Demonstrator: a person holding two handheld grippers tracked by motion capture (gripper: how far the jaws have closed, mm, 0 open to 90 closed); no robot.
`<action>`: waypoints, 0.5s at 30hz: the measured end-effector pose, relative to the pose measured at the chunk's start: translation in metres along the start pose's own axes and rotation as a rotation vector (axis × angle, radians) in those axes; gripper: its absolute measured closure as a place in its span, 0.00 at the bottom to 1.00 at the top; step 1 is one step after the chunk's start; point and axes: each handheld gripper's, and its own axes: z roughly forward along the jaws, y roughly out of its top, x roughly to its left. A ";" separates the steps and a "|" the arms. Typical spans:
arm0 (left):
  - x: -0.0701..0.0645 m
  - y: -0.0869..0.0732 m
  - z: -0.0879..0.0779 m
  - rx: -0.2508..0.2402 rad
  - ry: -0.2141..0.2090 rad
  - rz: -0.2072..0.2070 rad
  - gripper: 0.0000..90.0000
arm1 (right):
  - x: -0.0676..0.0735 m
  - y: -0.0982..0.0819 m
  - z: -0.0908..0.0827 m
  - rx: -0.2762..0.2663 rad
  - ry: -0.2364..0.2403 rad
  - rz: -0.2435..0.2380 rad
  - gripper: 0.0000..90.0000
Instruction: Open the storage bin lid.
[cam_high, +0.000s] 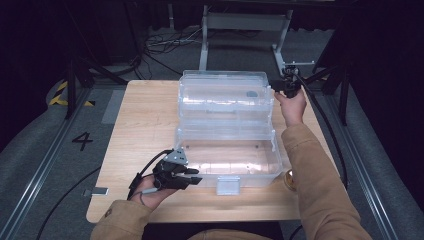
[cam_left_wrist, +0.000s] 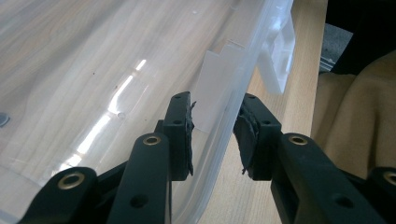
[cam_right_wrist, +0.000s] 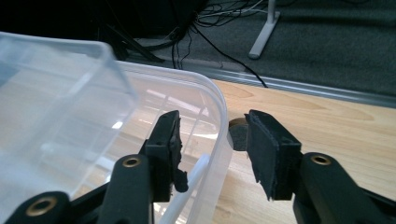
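Wooden desk (cam_high: 145, 115) under everything, grey floor and cables behind. Low and left in the high view: left gripper (cam_high: 196, 177) at the near wall of the clear plastic box (cam_high: 227, 165). Jaws standing on both sides of that wall, one inside and one outside; can't tell if pressing on it. Middle of the frame: open box, lid (cam_high: 225, 92) tipped up at the back. Upper right, farther off: right gripper (cam_high: 276, 91) by the lid's corner, jaws let go, rim between them, not squeezed.
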 end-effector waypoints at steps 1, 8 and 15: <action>0.001 0.000 0.000 0.000 -0.011 -0.010 0.75 | 0.001 0.000 -0.004 -0.006 0.001 -0.012 0.59; 0.004 0.003 -0.004 0.000 -0.043 -0.047 0.62 | 0.006 -0.002 -0.036 -0.022 0.028 -0.042 0.52; 0.008 0.002 -0.027 -0.034 -0.062 -0.079 0.56 | 0.007 -0.018 -0.081 -0.079 0.079 -0.073 0.46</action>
